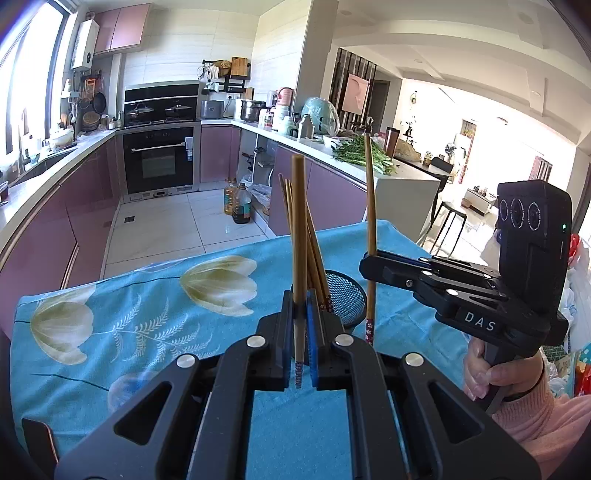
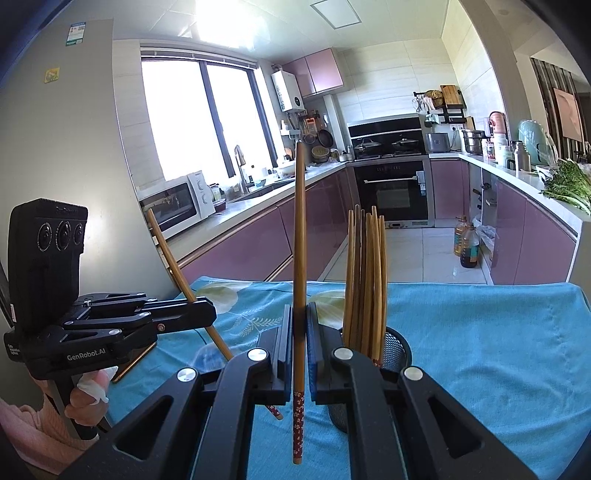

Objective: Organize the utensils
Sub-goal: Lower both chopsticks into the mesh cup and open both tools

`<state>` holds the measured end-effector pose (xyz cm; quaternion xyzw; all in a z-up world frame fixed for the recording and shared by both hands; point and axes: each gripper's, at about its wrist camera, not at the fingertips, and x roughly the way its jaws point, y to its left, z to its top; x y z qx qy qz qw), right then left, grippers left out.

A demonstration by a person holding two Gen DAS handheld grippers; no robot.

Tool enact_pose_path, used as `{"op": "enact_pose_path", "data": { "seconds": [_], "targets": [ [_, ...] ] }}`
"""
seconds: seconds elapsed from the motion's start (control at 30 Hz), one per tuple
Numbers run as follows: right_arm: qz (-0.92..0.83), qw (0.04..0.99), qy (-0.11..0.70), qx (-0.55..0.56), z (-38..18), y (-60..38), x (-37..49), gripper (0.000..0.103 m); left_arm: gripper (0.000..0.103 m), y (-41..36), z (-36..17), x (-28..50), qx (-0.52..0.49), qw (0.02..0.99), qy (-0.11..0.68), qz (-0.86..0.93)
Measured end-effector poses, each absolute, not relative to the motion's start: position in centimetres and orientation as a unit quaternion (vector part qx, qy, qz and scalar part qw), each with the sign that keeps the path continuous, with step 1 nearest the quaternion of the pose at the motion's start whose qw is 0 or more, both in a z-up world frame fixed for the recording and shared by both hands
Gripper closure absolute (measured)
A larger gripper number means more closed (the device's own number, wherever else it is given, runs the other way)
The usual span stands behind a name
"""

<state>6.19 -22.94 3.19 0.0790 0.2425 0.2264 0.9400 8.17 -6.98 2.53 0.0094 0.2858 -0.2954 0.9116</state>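
Left wrist view: the left tool (image 1: 301, 332) pinches one upright chopstick (image 1: 299, 236), which partly hides the mesh holder (image 1: 349, 299) behind.

Right wrist view: the right tool (image 2: 300, 354) pinches another chopstick (image 2: 299, 258); the holder's base is cut off behind its fingers, just right.

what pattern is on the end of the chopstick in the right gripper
Dark red with small pale flowers on the chopstick, clearest in the right wrist view.

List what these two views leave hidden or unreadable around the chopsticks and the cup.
- Mesh cup base, right wrist view: behind the right tool.
- Cup's chopsticks, left wrist view: count unclear, they overlap.
- Stickers on the grey panel, right wrist view: print too small.
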Motion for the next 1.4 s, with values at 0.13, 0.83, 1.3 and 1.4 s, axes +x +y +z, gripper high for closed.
{"op": "enact_pose_path", "data": {
  "seconds": [0.13, 0.83, 1.3, 1.4],
  "targets": [
    [0.226, 0.940, 0.241, 0.080, 3.3, -22.9, 6.3, 0.097, 0.096, -7.2, 2.7, 8.3, 0.009, 0.911, 0.285, -0.297],
    [0.227, 0.944, 0.228, 0.079, 4.2, -23.2, 6.8, 0.097, 0.096, -7.3, 4.5, 8.5, 0.009, 0.911, 0.270, -0.311],
    [0.227, 0.946, 0.219, 0.075, 4.6, -23.3, 6.9, 0.097, 0.096, -8.0, 5.7, 8.7, 0.013, 0.912, 0.259, -0.318],
    [0.227, 0.947, 0.216, 0.073, 4.8, -23.3, 6.9, 0.097, 0.096, -8.1, 5.9, 8.8, 0.012, 0.912, 0.256, -0.320]
  ]
}}
